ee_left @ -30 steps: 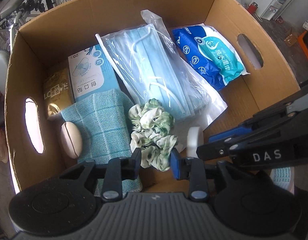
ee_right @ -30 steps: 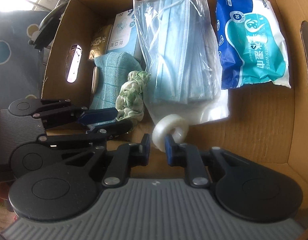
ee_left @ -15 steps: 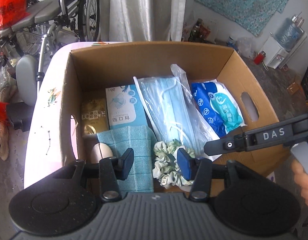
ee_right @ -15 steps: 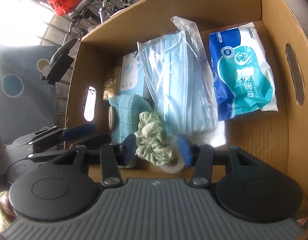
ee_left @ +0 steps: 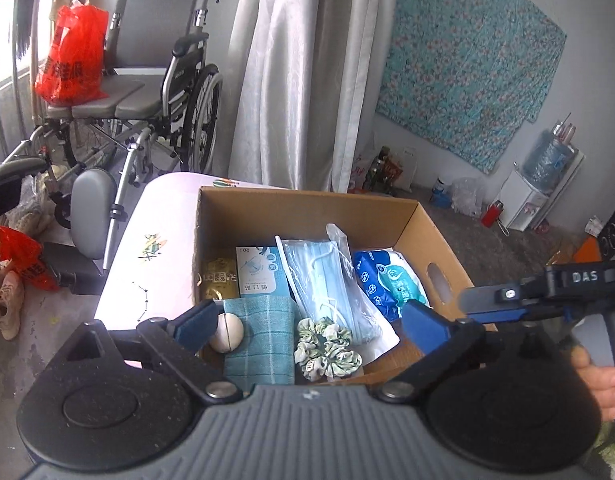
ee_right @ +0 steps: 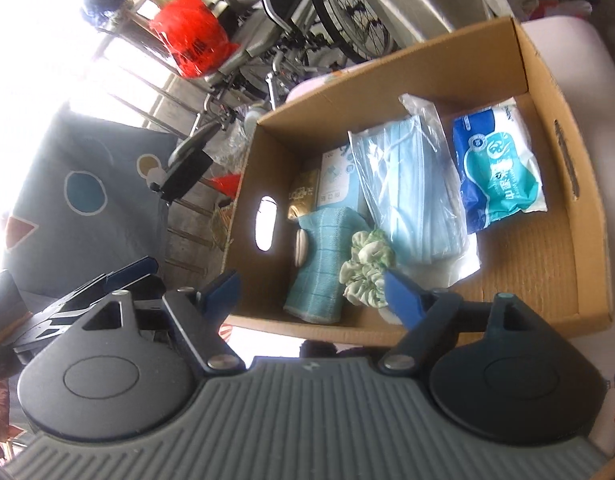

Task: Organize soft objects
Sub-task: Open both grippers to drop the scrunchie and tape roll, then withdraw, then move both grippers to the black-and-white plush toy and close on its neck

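Note:
An open cardboard box [ee_left: 307, 196] [ee_right: 387, 68] holds a green-white scrunchie [ee_left: 327, 348] [ee_right: 367, 272], a folded teal cloth [ee_left: 259, 340] [ee_right: 323, 264], bagged blue face masks [ee_left: 323, 280] [ee_right: 411, 192], a blue wet-wipes pack [ee_left: 387, 284] [ee_right: 499, 176] and a white oval thing [ee_left: 226, 332]. My left gripper [ee_left: 309, 324] hangs above the box's near edge. Its jaws are opening wide and hold nothing. My right gripper [ee_right: 311, 292] is also raised over the near edge, its jaws opening and empty. It shows at the right of the left wrist view [ee_left: 507, 300].
The box stands on a pale pink table [ee_left: 155, 232]. A wheelchair [ee_left: 147, 80] with a red bag [ee_left: 71, 60] is beyond it on the left, beside a curtain [ee_left: 291, 72]. A person's hand [ee_left: 599, 380] grips the right tool. Small packets [ee_left: 243, 276] lie at the box's back left.
Both grippers have lifted up and back out of the box and opened wide. The left let go of the scrunchie and the right let go of the white tape roll; both stayed in the box.

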Demonstrator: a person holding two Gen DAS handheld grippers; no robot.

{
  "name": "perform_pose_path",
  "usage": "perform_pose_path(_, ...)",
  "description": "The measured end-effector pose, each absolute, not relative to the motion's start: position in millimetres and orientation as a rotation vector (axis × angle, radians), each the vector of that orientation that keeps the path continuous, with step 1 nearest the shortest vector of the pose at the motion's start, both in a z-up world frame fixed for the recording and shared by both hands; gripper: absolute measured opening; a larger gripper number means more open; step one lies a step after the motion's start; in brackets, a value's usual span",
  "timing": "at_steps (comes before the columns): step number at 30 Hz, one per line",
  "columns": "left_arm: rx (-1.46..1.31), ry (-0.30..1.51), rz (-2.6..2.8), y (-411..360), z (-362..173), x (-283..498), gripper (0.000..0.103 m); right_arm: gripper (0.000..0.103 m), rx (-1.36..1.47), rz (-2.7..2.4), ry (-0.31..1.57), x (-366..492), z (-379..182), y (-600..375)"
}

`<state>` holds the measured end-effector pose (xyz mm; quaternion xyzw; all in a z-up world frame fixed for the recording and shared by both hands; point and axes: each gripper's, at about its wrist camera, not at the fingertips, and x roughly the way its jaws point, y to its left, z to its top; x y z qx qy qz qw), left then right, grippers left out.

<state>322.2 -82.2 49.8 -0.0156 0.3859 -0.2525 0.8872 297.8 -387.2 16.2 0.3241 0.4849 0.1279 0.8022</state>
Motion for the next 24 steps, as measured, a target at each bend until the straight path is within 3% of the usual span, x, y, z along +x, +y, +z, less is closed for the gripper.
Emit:
perform_pose_path(4, -0.169, 0.811, -0.539, -54.2, 55.5, 287.8, 0.103, 0.091, 0.655, 0.254, 0.910, 236.5, 60.6, -395.5)
perform_pose_path(6, -0.267, 0.866, -0.564, -40.1, 50.6, 275.8, 0.103, 0.102, 0.604, 0.234, 0.850, 205.0, 79.2, -396.3)
perform_pose_path(14, -0.162, 0.831, -0.518, -25.7, 28.1, 208.9, 0.103, 0.102, 0.280, 0.018, 0.700, 68.8, 112.9, -378.5)
perform_pose_path(24, -0.095, 0.802, -0.500, -23.0, -19.4, 140.6, 0.103, 0.102, 0.175, -0.081, 0.746, -31.7, 63.1, -351.5)
